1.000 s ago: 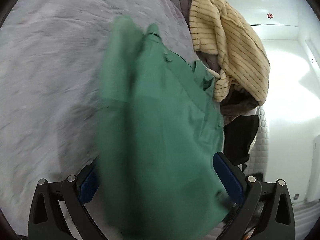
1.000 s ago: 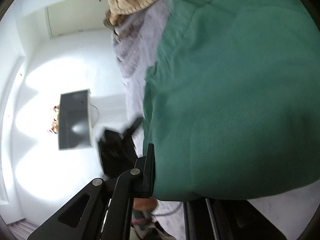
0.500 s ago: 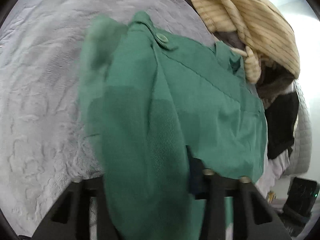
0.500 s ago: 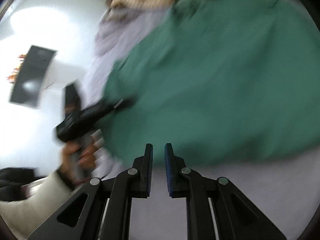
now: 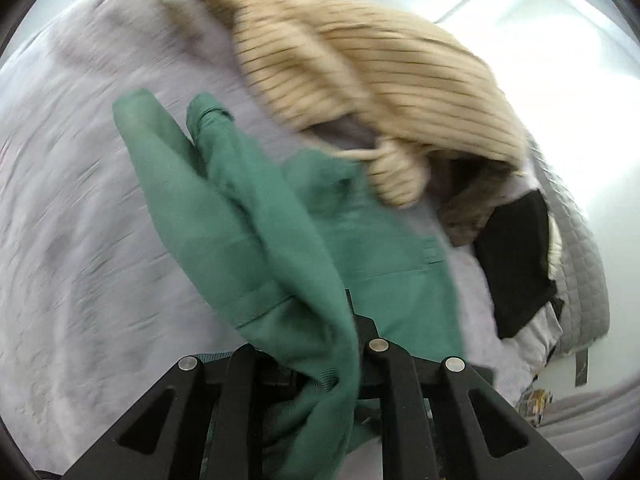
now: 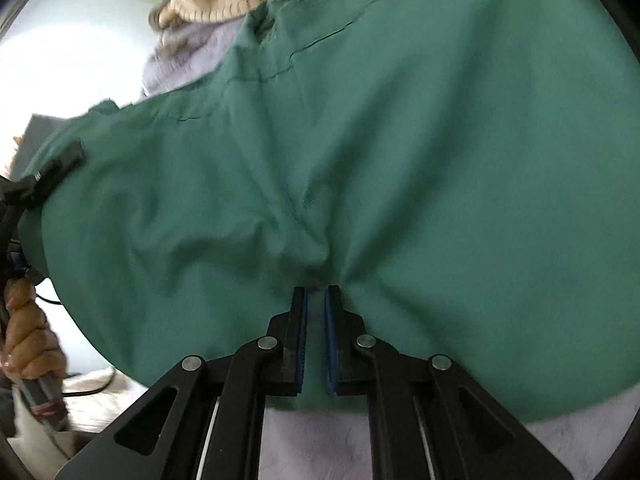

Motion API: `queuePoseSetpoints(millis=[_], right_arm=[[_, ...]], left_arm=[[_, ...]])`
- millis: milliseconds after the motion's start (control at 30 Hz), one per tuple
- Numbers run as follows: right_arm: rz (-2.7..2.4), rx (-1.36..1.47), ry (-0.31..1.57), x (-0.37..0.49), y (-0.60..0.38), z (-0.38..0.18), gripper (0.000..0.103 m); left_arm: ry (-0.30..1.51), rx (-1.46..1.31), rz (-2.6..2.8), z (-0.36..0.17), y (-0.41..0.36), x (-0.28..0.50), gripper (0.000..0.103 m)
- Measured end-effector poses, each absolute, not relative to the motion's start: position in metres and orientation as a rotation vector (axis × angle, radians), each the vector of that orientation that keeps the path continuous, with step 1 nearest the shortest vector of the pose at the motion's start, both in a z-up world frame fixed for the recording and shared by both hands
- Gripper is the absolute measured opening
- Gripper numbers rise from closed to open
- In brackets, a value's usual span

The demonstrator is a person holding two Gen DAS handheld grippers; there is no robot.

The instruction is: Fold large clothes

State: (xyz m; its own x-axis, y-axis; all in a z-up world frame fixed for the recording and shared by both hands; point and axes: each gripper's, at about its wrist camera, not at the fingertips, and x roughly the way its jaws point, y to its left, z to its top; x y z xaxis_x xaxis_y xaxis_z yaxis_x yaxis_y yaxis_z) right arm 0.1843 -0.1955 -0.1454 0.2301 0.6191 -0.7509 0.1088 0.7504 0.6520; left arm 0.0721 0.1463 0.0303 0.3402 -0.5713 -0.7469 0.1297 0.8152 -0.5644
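While closing on a bunched edge of the green garment (image 5: 256, 216), left gripper (image 5: 320, 332) lifts cloth off the grey bedspread (image 5: 72, 240), beside the striped beige top (image 5: 360, 80). In the right wrist view, right gripper (image 6: 316, 300) pinched tight on a puckered fold, garment spread wide ahead. Likely mid-fold; next calls for carrying both edges across evenly.

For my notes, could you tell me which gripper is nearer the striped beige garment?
Left. The left gripper is closing on green garment just below the striped beige garment; the right gripper grips farther away.
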Motion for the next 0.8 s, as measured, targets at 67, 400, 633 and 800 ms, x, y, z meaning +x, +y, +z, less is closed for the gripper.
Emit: queuePoseSetpoints(millis=[67, 400, 633, 800], right_arm=[[0.394, 0.721, 1.277, 0.172, -0.217, -0.131, 0.010], [0.288, 0.909, 1.180, 0.126, -0.325, -0.126, 0.010], [0.295, 0.972, 1.179, 0.103, -0.358, -0.132, 0.010], [0.278, 0.974, 1.178, 0.113, -0.369, -0.129, 0.010]], left_arm=[[1.117, -0.431, -0.530, 0.046, 0.115, 0.075, 0.016], [1.147, -0.133, -0.727, 0.022, -0.099, 0.077, 0.016], [1.189, 0.054, -0.639, -0.020, -0.157, 0.067, 0.034], [1.095, -0.013, -0.703, 0.013, -0.153, 0.055, 0.086]])
